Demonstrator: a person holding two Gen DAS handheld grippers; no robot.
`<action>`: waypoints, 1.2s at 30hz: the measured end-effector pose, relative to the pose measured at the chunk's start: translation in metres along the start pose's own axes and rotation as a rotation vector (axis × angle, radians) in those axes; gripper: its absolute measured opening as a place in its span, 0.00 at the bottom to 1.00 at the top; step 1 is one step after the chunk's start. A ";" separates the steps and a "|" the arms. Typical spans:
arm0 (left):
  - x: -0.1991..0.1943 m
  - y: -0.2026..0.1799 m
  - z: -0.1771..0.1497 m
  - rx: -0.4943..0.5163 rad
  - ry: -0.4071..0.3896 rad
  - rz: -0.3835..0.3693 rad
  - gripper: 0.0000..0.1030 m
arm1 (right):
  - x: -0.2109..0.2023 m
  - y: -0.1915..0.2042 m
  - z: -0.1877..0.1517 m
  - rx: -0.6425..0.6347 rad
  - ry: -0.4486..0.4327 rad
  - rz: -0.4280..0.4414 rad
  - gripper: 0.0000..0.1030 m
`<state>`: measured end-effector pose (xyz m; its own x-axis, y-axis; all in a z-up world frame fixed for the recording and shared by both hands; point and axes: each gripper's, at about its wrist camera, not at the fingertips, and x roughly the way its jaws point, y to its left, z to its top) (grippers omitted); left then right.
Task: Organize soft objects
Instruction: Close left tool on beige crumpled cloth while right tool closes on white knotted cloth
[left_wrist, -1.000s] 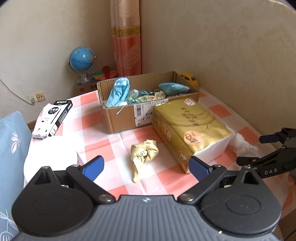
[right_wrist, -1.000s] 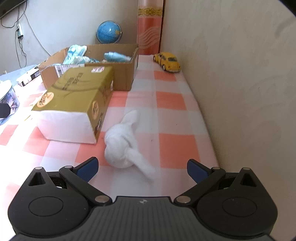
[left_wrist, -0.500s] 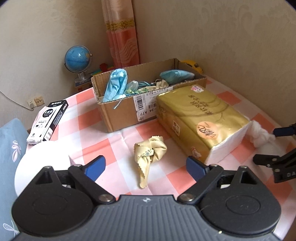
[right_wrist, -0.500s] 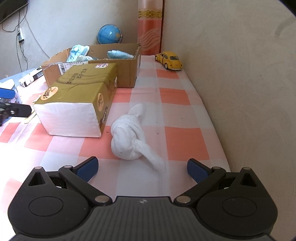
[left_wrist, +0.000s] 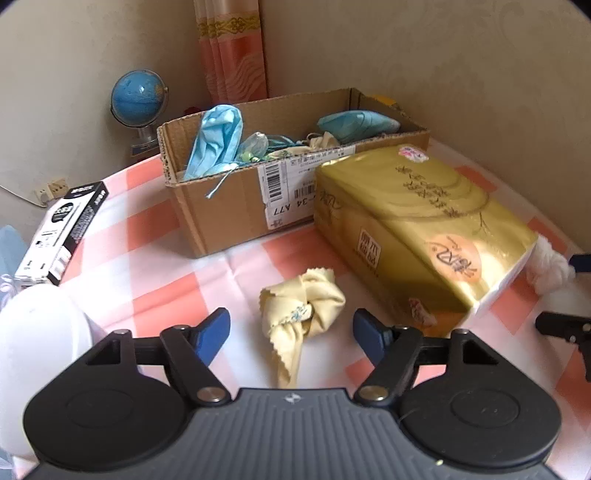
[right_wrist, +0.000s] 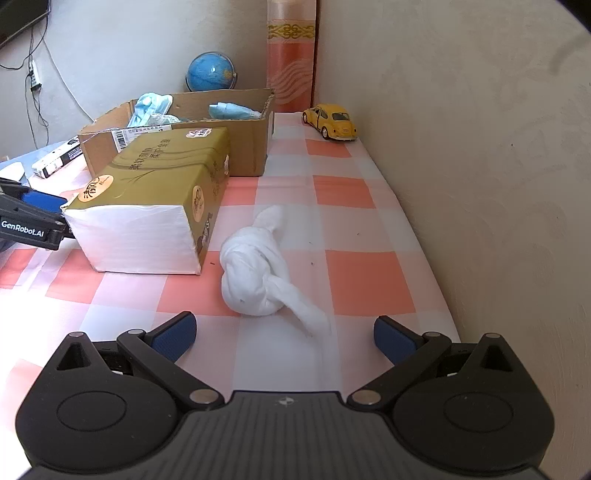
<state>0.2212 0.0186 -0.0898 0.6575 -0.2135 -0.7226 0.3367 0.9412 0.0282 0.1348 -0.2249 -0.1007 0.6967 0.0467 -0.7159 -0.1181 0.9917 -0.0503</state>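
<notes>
The tissue pack (left_wrist: 417, 225) lies between two knotted cloths (left_wrist: 303, 310), before the cardboard box (left_wrist: 236, 206), perhaps touching it.

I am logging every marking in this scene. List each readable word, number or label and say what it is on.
"GenRobot.AI": on the left gripper, seen from the right wrist.
"34 A77": on the shipping label of the cardboard box; the barcodes and small print are unreadable.
Gold tissue pack: Chinese characters, too blurred to read.
Black and white box: print too small to read.
</notes>
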 end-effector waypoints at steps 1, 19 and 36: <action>0.001 0.001 0.000 -0.005 -0.004 -0.008 0.68 | 0.000 0.000 0.000 0.000 -0.001 0.000 1.00; -0.030 -0.001 -0.019 -0.104 0.028 -0.069 0.39 | 0.000 0.001 -0.002 0.013 -0.011 -0.011 1.00; -0.036 -0.006 -0.028 -0.151 0.010 -0.051 0.40 | -0.007 0.012 -0.009 -0.058 -0.025 0.067 1.00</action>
<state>0.1765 0.0279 -0.0829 0.6351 -0.2599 -0.7274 0.2639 0.9580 -0.1118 0.1222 -0.2141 -0.1022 0.7034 0.1166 -0.7012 -0.2055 0.9777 -0.0435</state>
